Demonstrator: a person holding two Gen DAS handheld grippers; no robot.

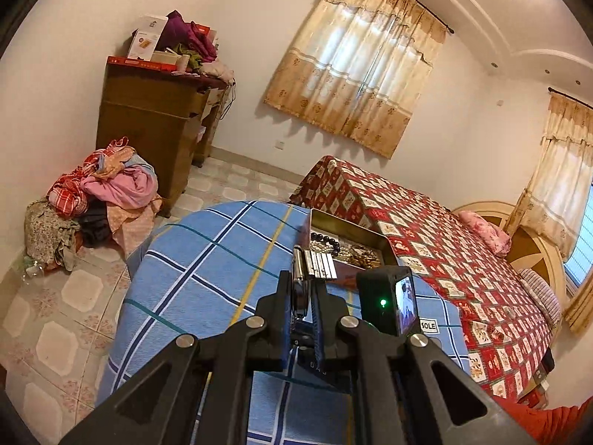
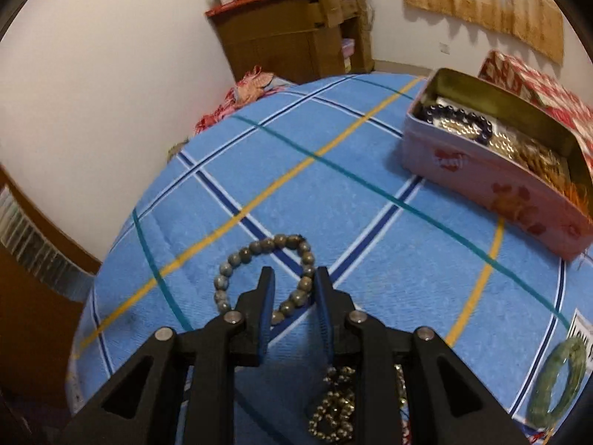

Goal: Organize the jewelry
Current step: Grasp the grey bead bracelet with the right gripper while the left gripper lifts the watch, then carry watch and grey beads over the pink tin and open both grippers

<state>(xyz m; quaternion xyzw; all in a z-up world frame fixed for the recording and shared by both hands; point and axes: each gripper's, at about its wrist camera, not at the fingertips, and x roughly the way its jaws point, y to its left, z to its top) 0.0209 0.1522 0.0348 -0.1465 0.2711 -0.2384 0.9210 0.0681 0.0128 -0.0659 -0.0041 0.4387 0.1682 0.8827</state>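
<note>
In the left wrist view my left gripper [image 1: 303, 276] is shut on a silver metal link bracelet [image 1: 318, 266], held up above the blue checked cloth [image 1: 207, 259]. Behind it stands the open tin box [image 1: 348, 222] with several bead bracelets inside. In the right wrist view my right gripper [image 2: 294, 278] is open, low over the cloth, its fingers on either side of one arc of a grey bead bracelet [image 2: 255, 256]. The pink tin box [image 2: 493, 181] is at the right. A green jade bangle [image 2: 557, 382] lies at the lower right and a gold bead chain [image 2: 333, 404] under the gripper.
The right gripper's camera block [image 1: 389, 298] shows beside my left fingers. A bed with a red patterned cover [image 1: 444, 244] lies behind the box. A wooden cabinet [image 1: 155, 126] and a pile of clothes [image 1: 100, 200] stand by the far wall.
</note>
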